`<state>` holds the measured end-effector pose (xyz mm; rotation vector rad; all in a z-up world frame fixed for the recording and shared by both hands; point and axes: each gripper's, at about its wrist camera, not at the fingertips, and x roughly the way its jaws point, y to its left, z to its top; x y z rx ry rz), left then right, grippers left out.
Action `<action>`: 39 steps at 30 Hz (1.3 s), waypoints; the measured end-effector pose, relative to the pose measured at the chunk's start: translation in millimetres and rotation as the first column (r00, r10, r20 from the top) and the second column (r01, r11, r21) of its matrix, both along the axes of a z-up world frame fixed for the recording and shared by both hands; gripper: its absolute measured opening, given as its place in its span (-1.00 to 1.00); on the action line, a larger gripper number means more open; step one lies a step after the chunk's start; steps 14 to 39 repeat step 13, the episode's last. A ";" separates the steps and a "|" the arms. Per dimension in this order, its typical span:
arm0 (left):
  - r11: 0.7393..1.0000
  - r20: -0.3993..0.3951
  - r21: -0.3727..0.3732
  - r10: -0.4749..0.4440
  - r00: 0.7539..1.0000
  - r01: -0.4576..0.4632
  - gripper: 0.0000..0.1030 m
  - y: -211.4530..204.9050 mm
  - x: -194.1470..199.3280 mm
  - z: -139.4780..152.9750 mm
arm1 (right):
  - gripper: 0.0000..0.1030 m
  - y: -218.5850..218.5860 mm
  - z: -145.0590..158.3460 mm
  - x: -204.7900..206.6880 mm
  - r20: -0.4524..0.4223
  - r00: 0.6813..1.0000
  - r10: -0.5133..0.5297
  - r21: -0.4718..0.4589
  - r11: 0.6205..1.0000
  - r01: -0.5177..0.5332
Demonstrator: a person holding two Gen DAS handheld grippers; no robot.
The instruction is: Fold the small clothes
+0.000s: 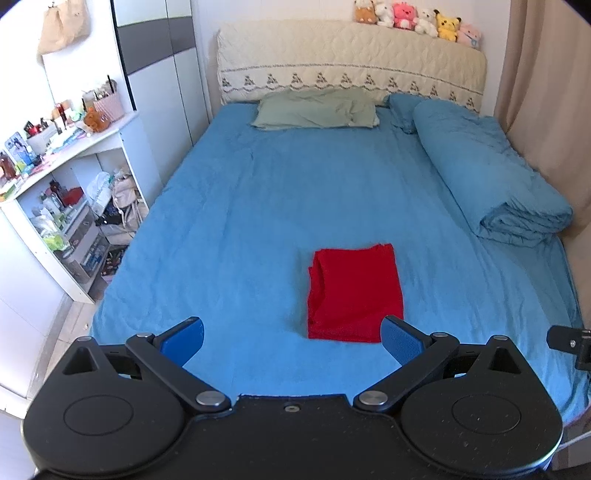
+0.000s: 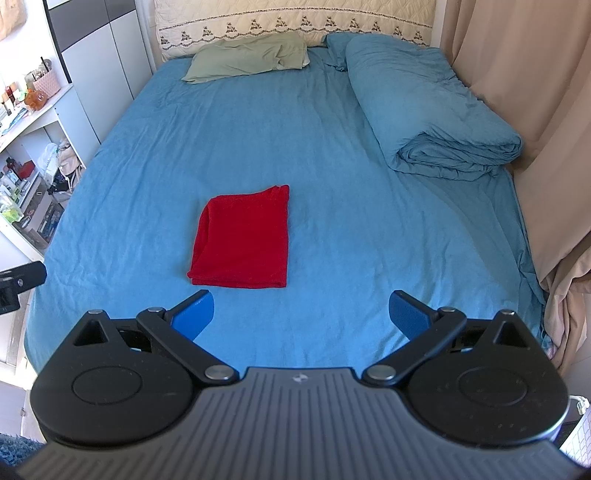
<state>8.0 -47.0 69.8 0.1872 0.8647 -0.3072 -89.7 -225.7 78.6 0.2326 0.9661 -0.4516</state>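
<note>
A red garment (image 1: 354,293) (image 2: 242,240) lies folded into a neat rectangle on the blue bedsheet (image 1: 240,221) (image 2: 332,166), near the foot of the bed. My left gripper (image 1: 292,338) hovers above the sheet just short of the garment's near edge, open, with nothing between its blue pads (image 1: 184,341). My right gripper (image 2: 302,314) is also open and empty, held back from the garment, which lies ahead and to its left. Each gripper's black body shows at the edge of the other's view.
A folded blue duvet (image 1: 491,173) (image 2: 436,118) lies along the bed's right side by a beige curtain (image 2: 535,92). A green pillow (image 1: 317,109) sits at the headboard, with plush toys (image 1: 417,18) on top. White shelves (image 1: 66,177) full of clutter stand left of the bed.
</note>
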 end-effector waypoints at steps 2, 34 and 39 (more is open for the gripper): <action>1.000 0.019 0.016 0.010 1.000 -0.010 1.00 -1.0 -0.2 0.9 | 1.00 -0.4 -0.8 1.3 -0.001 1.000 0.001 0.004 1.000 -0.001; 1.000 0.001 0.017 -0.007 1.000 0.007 1.00 -10.8 8.5 -10.3 | 1.00 -7.9 -9.0 14.1 -0.021 1.000 0.011 0.006 1.000 -0.010; 1.000 0.001 0.017 -0.007 1.000 0.007 1.00 -10.8 8.5 -10.3 | 1.00 -7.9 -9.0 14.1 -0.021 1.000 0.011 0.006 1.000 -0.010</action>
